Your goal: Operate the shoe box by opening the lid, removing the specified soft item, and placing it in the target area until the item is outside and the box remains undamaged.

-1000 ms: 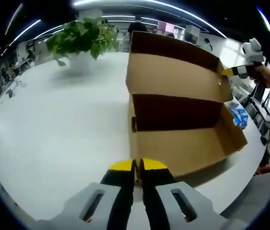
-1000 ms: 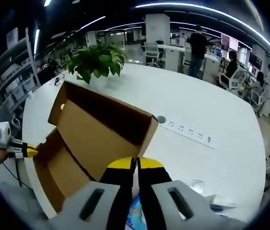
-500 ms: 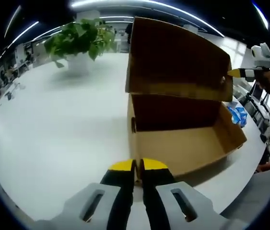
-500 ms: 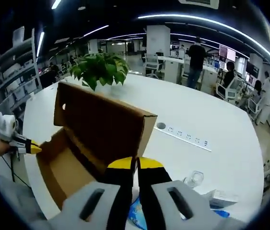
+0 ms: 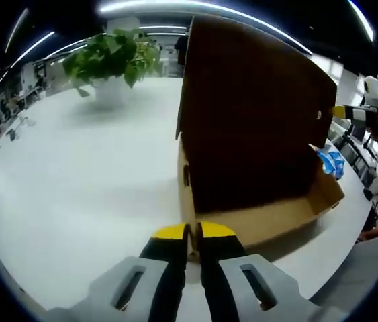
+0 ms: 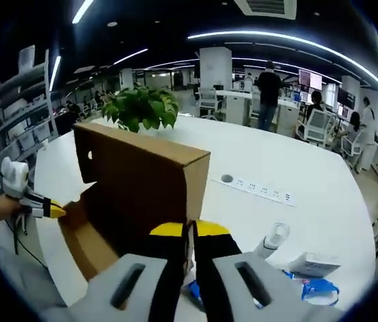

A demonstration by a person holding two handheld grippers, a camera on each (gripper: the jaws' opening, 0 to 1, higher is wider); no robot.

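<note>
My main worry is the shoe box (image 5: 256, 201) itself: from how things lie, my left gripper (image 5: 190, 233) pinches the near wall of the box at its rim and my right gripper (image 6: 189, 231) has the edge of the lid (image 6: 138, 181) between its jaws, so any twist or hard pull between the two hands could crease the cardboard, tear the hinge line where lid meets box, or drag the whole box toward the table (image 5: 95, 168) edge just beyond it. In the left gripper view the jaws are pressed nearly together with only a thin slit between the yellow tips, and the brown wall rises directly ahead of them; I judge they are clamped on that wall, though the contact itself is hidden behind the tips. In the right gripper view the jaws are likewise closed to a narrow slit with the lid's corner edge running down into it, so I read that as a grip on the lid. The lid stands tilted over the box, hiding most of the inside, so I cannot tell where the soft item lies. A blue packet (image 6: 309, 290) and a small bottle (image 6: 272, 240) lie to the right of my right gripper, well clear.
</note>
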